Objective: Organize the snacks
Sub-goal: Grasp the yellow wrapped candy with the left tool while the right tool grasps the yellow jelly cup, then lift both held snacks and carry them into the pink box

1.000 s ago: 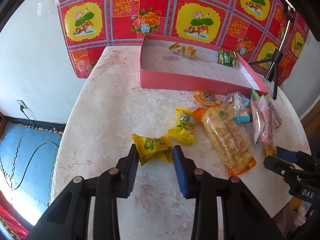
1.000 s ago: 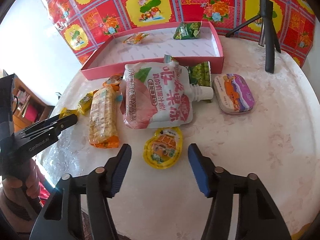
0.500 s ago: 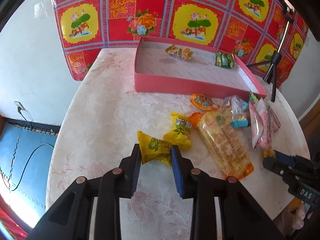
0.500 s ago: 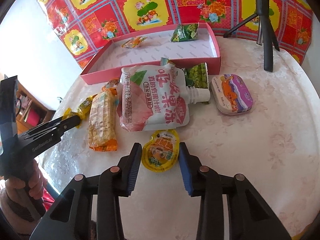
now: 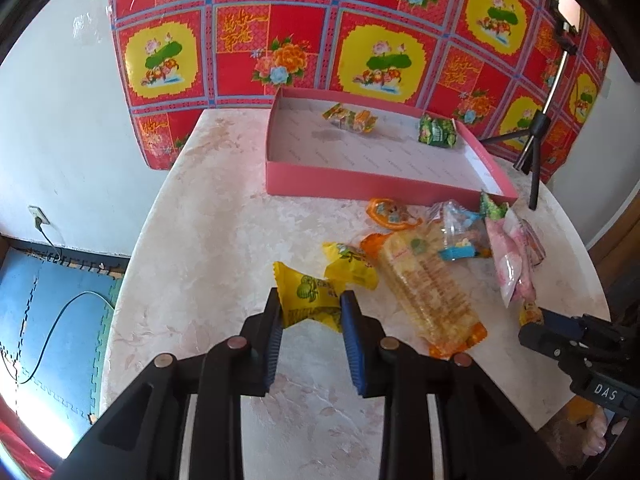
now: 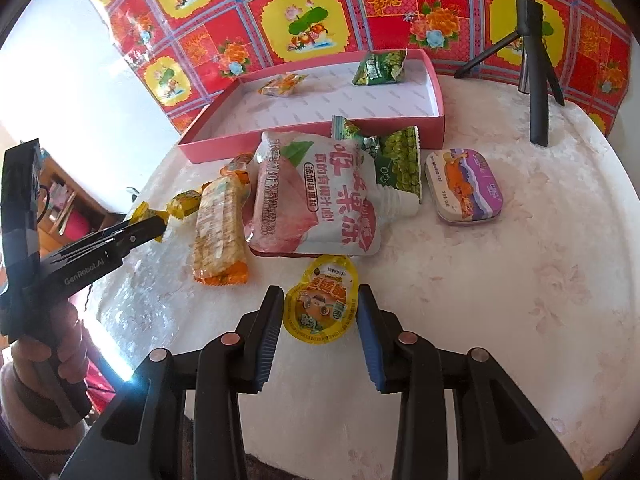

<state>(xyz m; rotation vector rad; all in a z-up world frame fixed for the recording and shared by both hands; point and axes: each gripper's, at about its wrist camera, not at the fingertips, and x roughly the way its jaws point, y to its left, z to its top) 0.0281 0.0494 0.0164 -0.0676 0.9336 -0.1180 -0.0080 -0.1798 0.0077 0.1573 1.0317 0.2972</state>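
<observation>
Moved: both hand-held grippers' jaws narrowed onto their snacks since a second ago.
Left hand-held gripper (image 5: 311, 308): clamped on yellow packet (image 5: 310, 294), low over the surface (image 5: 208, 220).
Right hand-held gripper (image 6: 320, 308): pinching jelly cup (image 6: 325, 300).
Box (image 6: 320, 136): farther ahead, two snacks inside.

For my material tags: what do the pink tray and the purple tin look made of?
Pink tray: likely cardboard, matte; thin straight walls, printed paper lining. Purple tin: probably metal, glossy printed lid with a rolled rim, though plastic can't be ruled out.
</observation>
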